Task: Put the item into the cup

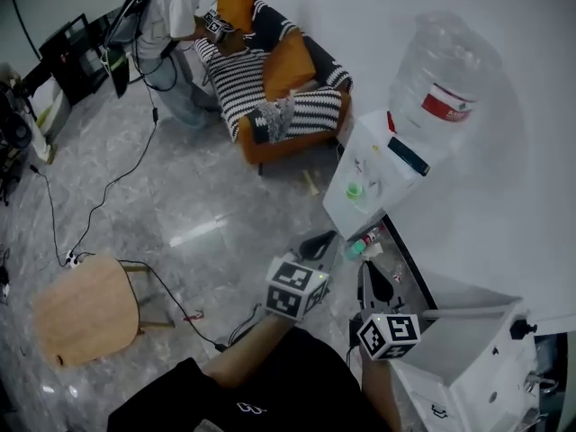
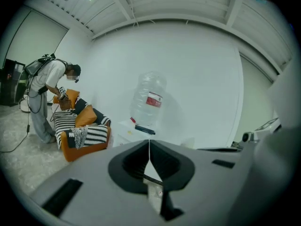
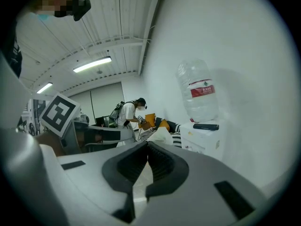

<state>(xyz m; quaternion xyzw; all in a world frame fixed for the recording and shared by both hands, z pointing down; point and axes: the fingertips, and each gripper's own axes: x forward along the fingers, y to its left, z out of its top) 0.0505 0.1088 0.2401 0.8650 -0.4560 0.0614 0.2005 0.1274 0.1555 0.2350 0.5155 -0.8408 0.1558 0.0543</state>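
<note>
Cup (image 1: 354,190): small, green, upright, on the white dispenser (image 1: 376,151) top, nr its front-left edge. Item (image 1: 364,241): small red-green bottle-like thing, lying at far corner of dark surface (image 1: 402,252); details too small to tell.

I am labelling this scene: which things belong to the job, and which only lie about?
Job: left gripper, right gripper (both shut, empty), the small green cup, it seems.
Lying about: water bottle, sofa, wooden stool, floor cable.

The red label (image 1: 447,103) on the water bottle (image 1: 443,57) is too blurred to read.
</note>
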